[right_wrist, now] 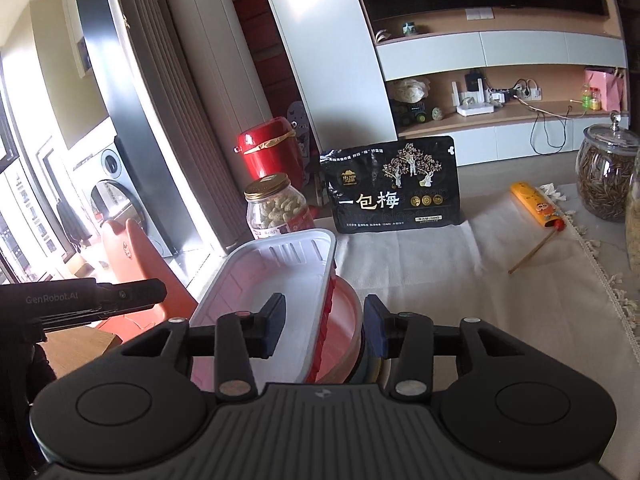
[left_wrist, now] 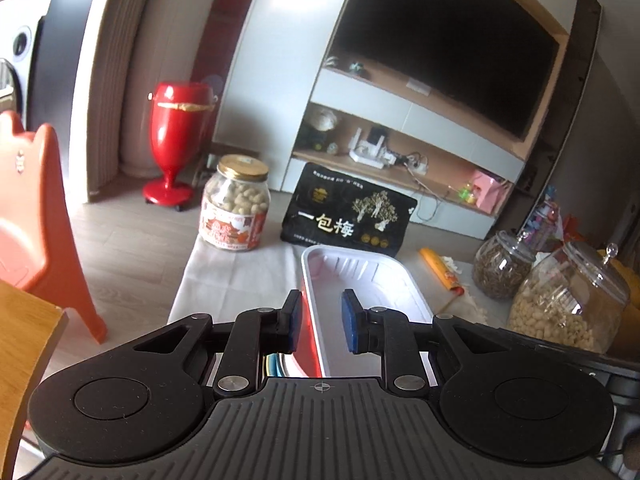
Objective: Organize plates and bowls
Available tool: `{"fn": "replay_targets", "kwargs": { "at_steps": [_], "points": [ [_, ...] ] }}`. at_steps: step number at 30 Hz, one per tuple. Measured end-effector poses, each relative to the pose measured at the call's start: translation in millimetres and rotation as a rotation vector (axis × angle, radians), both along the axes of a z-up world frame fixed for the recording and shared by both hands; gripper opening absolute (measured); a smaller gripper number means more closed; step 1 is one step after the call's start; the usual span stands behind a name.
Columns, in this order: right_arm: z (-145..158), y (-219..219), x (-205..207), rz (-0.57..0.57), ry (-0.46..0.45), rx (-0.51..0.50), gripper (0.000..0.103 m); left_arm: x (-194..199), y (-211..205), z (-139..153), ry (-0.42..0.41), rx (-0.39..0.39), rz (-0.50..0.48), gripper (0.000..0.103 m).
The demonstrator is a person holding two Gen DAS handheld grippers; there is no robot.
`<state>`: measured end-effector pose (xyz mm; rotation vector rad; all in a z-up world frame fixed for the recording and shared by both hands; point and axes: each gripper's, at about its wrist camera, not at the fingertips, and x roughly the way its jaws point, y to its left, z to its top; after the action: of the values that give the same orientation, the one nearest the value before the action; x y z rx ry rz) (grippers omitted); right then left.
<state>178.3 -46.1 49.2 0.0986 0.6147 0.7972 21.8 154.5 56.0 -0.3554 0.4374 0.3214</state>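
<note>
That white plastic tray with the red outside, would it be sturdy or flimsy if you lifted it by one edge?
The tray looks thin-walled with moulded ribs, so it is probably very light and would flex if lifted by one rim. Its glossy surface may be slippery. It sits tilted on a pink bowl, so a nudge would likely shift it.

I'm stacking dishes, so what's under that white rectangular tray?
Under the white tray sits a pink-red round bowl, with darker rims showing below it. The tray and jaws hide how many dishes are stacked there.

Table point(right_wrist: 500, 200), white cloth point(right_wrist: 460, 264), jars point(left_wrist: 235, 204), pouch point(right_wrist: 394, 186)
</note>
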Motion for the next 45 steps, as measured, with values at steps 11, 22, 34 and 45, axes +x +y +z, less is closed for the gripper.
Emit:
{"fn": "replay_targets", "kwargs": {
  "at_steps": [11,22,34,45],
  "points": [
    [-44,-66,-93,0.03,-0.048,-0.086,0.073,-74,-134,-63,0.126,0.186,0.13,0.017],
    [-71,-68,-114,0.037,0.009,-0.179,0.073,-78,-147,-67,0.174,0.141,0.058,0.014],
    [-70,-66,-111,0.035,0.02,-0.18,0.073,-78,-146,-68,0.191,0.126,0.059,0.014],
    [-72,-65,-111,0.039,0.026,-0.185,0.073,-79,-145,-70,0.204,0.119,0.065,0.014]
  ]
}}
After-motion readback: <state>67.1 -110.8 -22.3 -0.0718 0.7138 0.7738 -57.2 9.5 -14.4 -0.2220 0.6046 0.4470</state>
